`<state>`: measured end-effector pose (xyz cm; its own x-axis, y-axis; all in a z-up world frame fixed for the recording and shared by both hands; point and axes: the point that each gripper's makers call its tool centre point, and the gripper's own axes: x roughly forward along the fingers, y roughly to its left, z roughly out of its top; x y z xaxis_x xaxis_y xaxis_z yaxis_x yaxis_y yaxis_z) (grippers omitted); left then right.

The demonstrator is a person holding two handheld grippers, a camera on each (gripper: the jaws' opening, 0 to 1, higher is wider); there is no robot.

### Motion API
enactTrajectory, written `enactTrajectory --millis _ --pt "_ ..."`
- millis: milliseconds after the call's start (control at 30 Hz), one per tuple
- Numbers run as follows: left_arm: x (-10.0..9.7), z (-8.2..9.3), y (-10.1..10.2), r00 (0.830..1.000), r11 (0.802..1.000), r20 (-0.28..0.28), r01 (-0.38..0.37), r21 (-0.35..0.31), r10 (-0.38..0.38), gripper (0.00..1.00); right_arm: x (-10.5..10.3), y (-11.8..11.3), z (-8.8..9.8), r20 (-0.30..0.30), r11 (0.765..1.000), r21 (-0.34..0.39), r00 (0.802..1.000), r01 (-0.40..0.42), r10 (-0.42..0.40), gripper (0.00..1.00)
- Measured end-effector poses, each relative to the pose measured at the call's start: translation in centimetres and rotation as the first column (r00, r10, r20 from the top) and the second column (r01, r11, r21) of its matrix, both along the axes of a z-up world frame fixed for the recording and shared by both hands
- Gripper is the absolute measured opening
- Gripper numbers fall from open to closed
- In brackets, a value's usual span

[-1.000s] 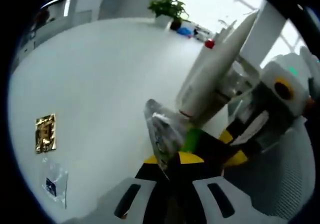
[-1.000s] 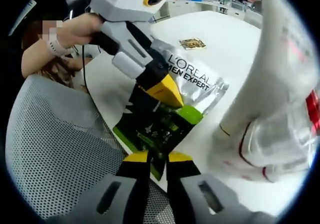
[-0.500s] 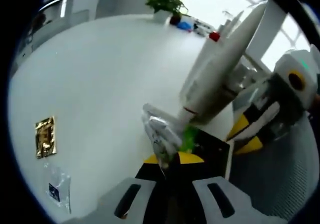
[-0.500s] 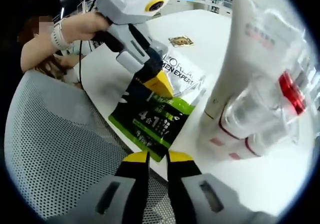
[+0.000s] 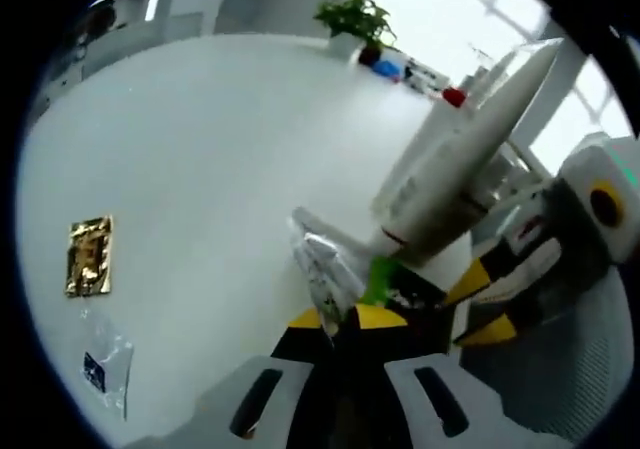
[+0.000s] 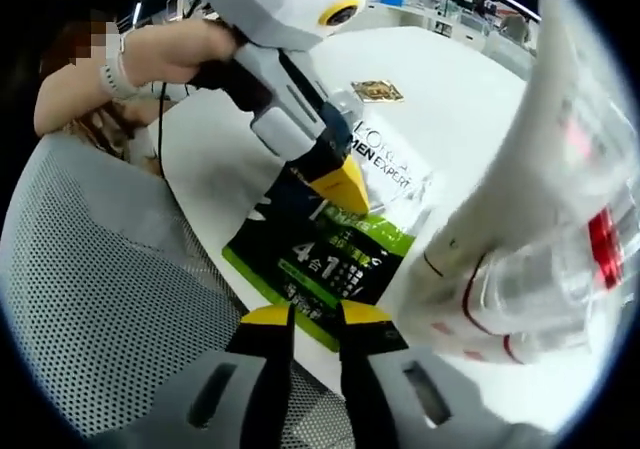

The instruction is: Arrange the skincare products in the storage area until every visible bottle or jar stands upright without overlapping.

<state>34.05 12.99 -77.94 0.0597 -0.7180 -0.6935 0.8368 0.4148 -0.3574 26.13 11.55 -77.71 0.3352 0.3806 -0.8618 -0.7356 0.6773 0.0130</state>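
While the left gripper [image 5: 338,321] has its jaws pinched tight on the silver upper edge of the L'Oreal sachet [image 6: 345,239], that black-and-green pack lies at the near edge of the white desk [image 5: 200,159]. Right gripper [image 6: 315,319] hovers just short of the sachet's lower corner, jaws nearly together with a thin gap, gripping nothing. Just beside the sachet stands a white tube [image 5: 470,159], leaning, with clear red-banded bottles [image 6: 560,269] against it. A gold packet [image 5: 89,257] and a small clear bag [image 5: 105,364] lie well apart.

White-grey gripper [image 6: 345,194], yellow-tipped black fingers [image 6: 335,184]; white wristband [image 6: 118,74].
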Motion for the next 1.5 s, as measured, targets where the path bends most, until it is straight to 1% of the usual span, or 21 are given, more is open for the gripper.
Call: enactTrajectory --millis 100,167,233,300,433,567,633,733,867,1000,1100,1167,1267,1367,1400,1433,1500 --pt "-0.1 0.0 -0.3 1.000 1.000 0.004 0.014 0.005 -0.014 0.00 0.2 0.3 -0.1 0.008 1.000 0.000 1.000 -0.011 0.011 0.18" --pt "-0.1 0.0 -0.5 0.998 0.998 0.031 0.059 0.014 -0.059 0.00 0.6 0.3 -0.1 0.023 1.000 -0.005 1.000 -0.014 0.014 0.19" --pt "-0.2 0.0 -0.7 0.996 0.997 0.036 0.078 0.025 -0.079 0.00 0.8 0.4 0.0 0.027 1.000 -0.004 1.000 -0.012 0.012 0.20" --pt "-0.2 0.0 -0.9 0.996 0.996 0.032 0.084 0.027 -0.085 0.00 0.9 0.4 0.0 0.030 1.000 -0.008 0.999 -0.012 0.012 0.21" --pt "-0.3 -0.1 -1.0 0.995 0.995 0.041 0.089 0.035 -0.090 0.00 1.1 0.3 -0.3 0.032 1.000 -0.022 0.999 -0.013 0.014 0.21" --pt "-0.2 -0.2 -0.9 0.996 0.996 0.030 0.079 0.028 -0.080 0.00 1.2 0.3 -0.6 0.020 1.000 -0.016 1.000 -0.002 0.002 0.21" --pt "0.1 -0.3 -0.9 0.996 0.997 0.036 0.076 0.027 -0.077 0.01 1.1 0.4 -0.8 0.013 1.000 -0.021 1.000 -0.010 0.010 0.22" --pt "0.2 -0.3 -0.9 0.997 0.997 0.033 0.066 0.026 -0.067 0.02 1.2 0.2 -0.8 0.024 0.999 -0.040 0.999 -0.025 0.026 0.20" --pt "0.5 -0.3 -0.5 0.997 0.998 0.054 0.053 0.022 -0.054 0.05 1.3 0.2 -0.9 0.014 0.999 -0.034 1.000 -0.025 0.025 0.21" --pt "0.7 -0.1 -0.2 0.996 0.998 0.067 0.054 0.022 -0.055 0.09 1.3 0.3 -0.9 0.006 0.998 -0.048 0.999 -0.042 0.042 0.21" --pt "1.0 0.1 0.3 0.995 0.998 0.090 0.048 0.035 -0.051 0.13 1.3 0.2 -1.0 -0.002 0.998 -0.050 0.999 -0.047 0.046 0.21" --pt "1.3 0.5 0.8 0.994 0.999 0.105 0.041 0.031 -0.044 0.14 1.3 0.2 -1.0 -0.005 0.998 -0.050 0.999 -0.043 0.043 0.21" --pt "2.4 1.6 1.7 0.990 1.000 0.138 0.000 0.005 0.000 0.15 1.2 0.3 -1.0 -0.001 0.998 -0.057 0.999 -0.037 0.037 0.21" --pt "3.5 2.6 2.7 0.982 0.999 0.182 -0.042 -0.003 0.042 0.15 1.3 0.3 -1.0 0.005 0.997 -0.062 0.999 -0.040 0.040 0.21" --pt "3.9 2.8 3.1 0.979 0.999 0.197 -0.054 -0.003 0.053 0.16 1.3 0.3 -1.0 0.004 0.997 -0.061 0.999 -0.040 0.040 0.21" --pt "4.6 2.7 3.8 0.975 0.997 0.205 -0.083 0.005 0.080 0.19 1.3 0.3 -1.0 0.004 0.997 -0.060 0.999 -0.040 0.040 0.21" --pt "4.6 2.9 4.2 0.976 0.997 0.204 -0.081 0.006 0.078 0.22 1.3 0.3 -1.0 0.002 0.997 -0.059 0.999 -0.039 0.039 0.21"
